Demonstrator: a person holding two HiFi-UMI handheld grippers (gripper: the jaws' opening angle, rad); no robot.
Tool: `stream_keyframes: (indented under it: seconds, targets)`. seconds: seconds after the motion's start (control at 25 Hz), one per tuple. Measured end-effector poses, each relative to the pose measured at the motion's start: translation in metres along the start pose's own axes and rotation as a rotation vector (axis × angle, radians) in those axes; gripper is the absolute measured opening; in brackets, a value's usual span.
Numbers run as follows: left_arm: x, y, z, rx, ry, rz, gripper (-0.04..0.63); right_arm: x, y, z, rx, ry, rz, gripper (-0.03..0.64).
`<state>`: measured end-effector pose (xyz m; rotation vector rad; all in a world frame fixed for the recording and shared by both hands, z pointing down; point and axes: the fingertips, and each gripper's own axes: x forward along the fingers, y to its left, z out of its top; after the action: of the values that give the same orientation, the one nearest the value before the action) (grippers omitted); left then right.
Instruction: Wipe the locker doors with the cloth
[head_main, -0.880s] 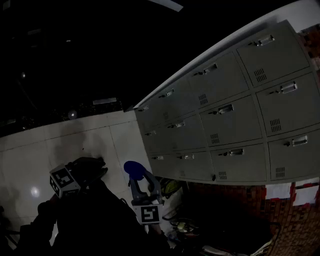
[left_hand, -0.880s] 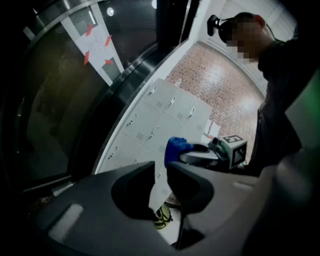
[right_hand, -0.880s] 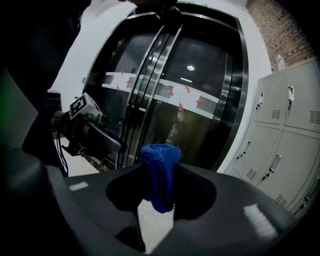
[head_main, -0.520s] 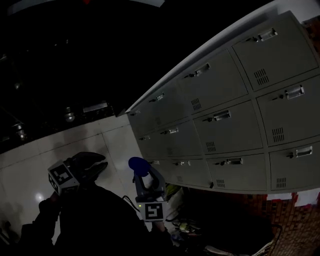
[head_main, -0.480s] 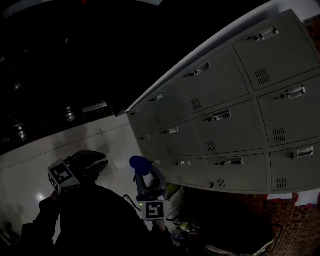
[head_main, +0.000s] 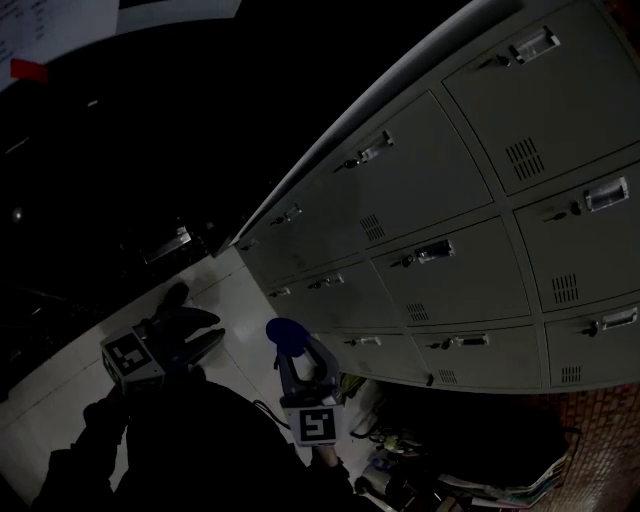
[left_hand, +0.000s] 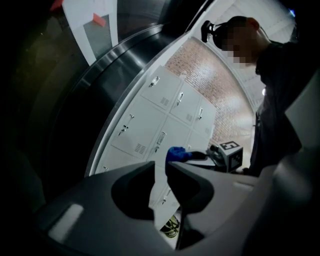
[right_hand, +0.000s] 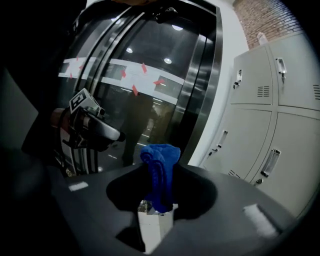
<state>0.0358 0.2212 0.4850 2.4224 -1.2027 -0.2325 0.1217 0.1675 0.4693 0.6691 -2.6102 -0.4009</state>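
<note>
Right gripper view: my right hand-held gripper (right_hand: 159, 175) pinches the bunched blue cloth (right_hand: 161, 157) between its jaws. The cloth's long axis runs along the jaws, and its free end points past the tips. Its lower end is hidden between the jaws. The cloth is clear of the grey metal locker doors (right_hand: 280, 115), which stand to the right.

Head view is dark. The cloth (head_main: 287, 332) shows only as a rounded lump near the bottom row of locker doors (head_main: 450, 200). My arms cannot be made out.

Left gripper view: my left hand-held gripper (left_hand: 160, 172) is empty, its jaws a narrow gap apart. This view alone shows the cloth (left_hand: 176, 153) side-on, pointing towards the locker doors (left_hand: 165, 115).
</note>
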Motion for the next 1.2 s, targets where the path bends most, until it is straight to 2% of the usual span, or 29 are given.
stream_keyframes:
  seconds: [0.08,0.24,0.4,0.68,0.92,1.08,1.2]
  targets:
    - [0.017,0.031,0.017,0.010,0.016,-0.046,0.057,0.031,-0.020,-0.001,0.007,0.040,-0.040,0.130]
    - [0.045,0.078,0.059,0.035,0.044,-0.152,0.058,0.082,-0.061,0.020,0.083,0.045,-0.126,0.130]
    - [0.062,0.118,0.095,0.048,0.072,-0.252,0.057,0.120,-0.095,0.040,0.084,0.072,-0.220,0.130]
    - [0.089,0.154,0.130,0.059,0.106,-0.410,0.057,0.156,-0.151,0.063,0.155,0.090,-0.359,0.130]
    - [0.107,0.178,0.139,0.122,0.097,-0.509,0.058,0.166,-0.215,0.091,0.058,0.120,-0.515,0.130]
    - [0.119,0.182,0.142,0.126,0.104,-0.554,0.057,0.167,-0.263,0.125,-0.008,0.100,-0.618,0.130]
    - [0.126,0.181,0.140,0.130,0.120,-0.583,0.058,0.170,-0.292,0.150,-0.103,0.101,-0.674,0.130]
